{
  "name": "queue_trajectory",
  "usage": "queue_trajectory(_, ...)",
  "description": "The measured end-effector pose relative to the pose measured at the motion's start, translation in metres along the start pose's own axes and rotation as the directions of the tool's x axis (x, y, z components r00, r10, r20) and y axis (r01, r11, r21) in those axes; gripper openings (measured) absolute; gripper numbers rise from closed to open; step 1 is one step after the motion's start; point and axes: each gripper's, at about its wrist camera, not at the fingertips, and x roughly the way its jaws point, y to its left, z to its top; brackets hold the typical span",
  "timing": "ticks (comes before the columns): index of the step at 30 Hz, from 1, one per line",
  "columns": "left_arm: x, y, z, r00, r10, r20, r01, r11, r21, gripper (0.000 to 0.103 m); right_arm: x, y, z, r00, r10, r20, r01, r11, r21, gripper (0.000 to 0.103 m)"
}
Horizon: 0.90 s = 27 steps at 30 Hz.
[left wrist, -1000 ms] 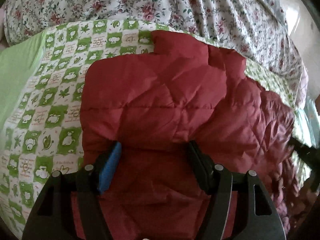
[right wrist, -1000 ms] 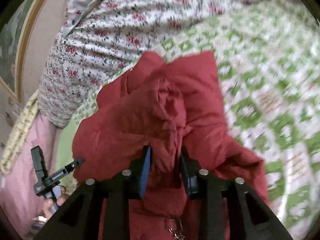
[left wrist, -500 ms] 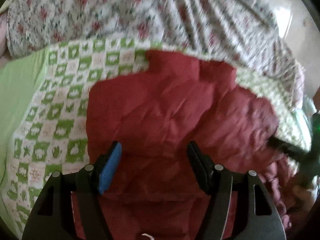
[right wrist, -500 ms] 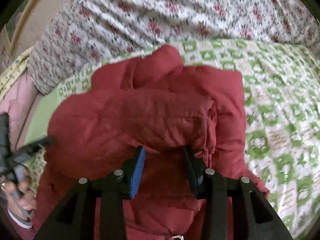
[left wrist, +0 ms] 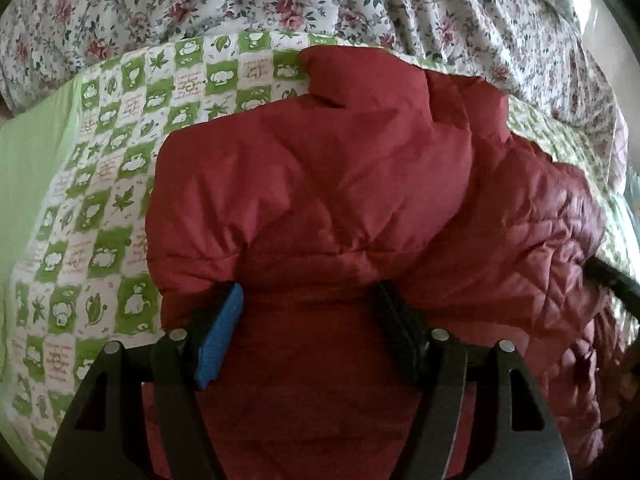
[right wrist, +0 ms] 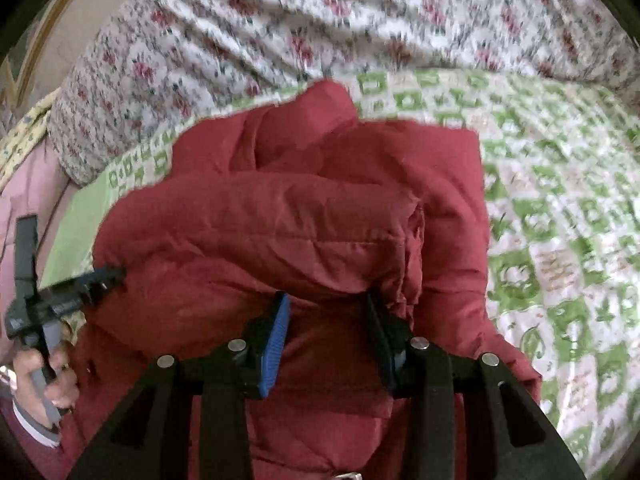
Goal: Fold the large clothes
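Item: red quilted jacket [left wrist: 320,184], bunched in a loose fold on the green-and-white checked bedspread [left wrist: 104,184], its far end toward the floral bedding [left wrist: 280,4] heaped behind.

My left gripper [left wrist: 310,332]: jaws spread wide, one blue-padded finger and one black finger on either side of the jacket's near fold. The padded fabric bulges over both fingertips and fills the gap; I cannot tell whether any cloth is pinched, and the jaws are plainly not closed on it. The gripper points forward and down over the jacket's near edge.

My right gripper [right wrist: 324,328]: jaws apart at a medium width, with a thick roll of the jacket [right wrist: 288,216] lying across and over the fingertips. The fingers do not squeeze the roll. This gripper also points forward along the garment, toward the floral bedding [right wrist: 280,24].

Left wrist view only: the diamond-stitched lining side of the jacket, turned out at the right, and a dark bar at the right edge, too cut off to name.

Right wrist view only: my left hand [right wrist: 44,376] at the lower left, wrapped round the handle of the other gripper, whose black frame reaches to the jacket's left edge; a small metal fitting at the bottom edge; the checked bedspread [right wrist: 560,240] running wide to the right; a plain green sheet [right wrist: 76,232] and pink fabric [right wrist: 24,184] at the left.
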Motion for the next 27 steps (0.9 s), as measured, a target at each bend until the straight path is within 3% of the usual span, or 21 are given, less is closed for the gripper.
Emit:
queue_trajectory(3,-0.001,-0.003,0.0,1.0,0.008,-0.001,-0.008,1.0,0.0,0.069,-0.007,0.021,0.005,0.999,0.01,0.03,-0.009,0.998,-0.058,0.042)
queue_trajectory(8,0.0,0.001,-0.001,1.0,0.002,-0.006,-0.002,1.0,0.005,0.07,0.031,0.016,0.002,0.991,-0.107,-0.079,0.099,0.99,-0.098,0.042)
queue_trajectory(11,0.0,0.002,-0.003,1.0,0.01,-0.003,-0.01,1.0,0.011,0.07,0.036,0.001,-0.002,0.994,-0.075,-0.085,0.07,0.996,-0.058,0.041)
queue_trajectory(16,0.002,0.001,-0.006,1.0,0.019,0.003,-0.019,1.0,0.012,0.072,0.038,0.008,-0.004,0.99,-0.121,-0.07,0.114,0.989,-0.096,0.041)
queue_trajectory(27,0.001,0.001,-0.006,0.999,0.037,0.014,-0.037,0.999,0.001,0.073,0.042,0.009,-0.007,0.991,-0.125,-0.046,0.119,0.986,-0.113,0.042)
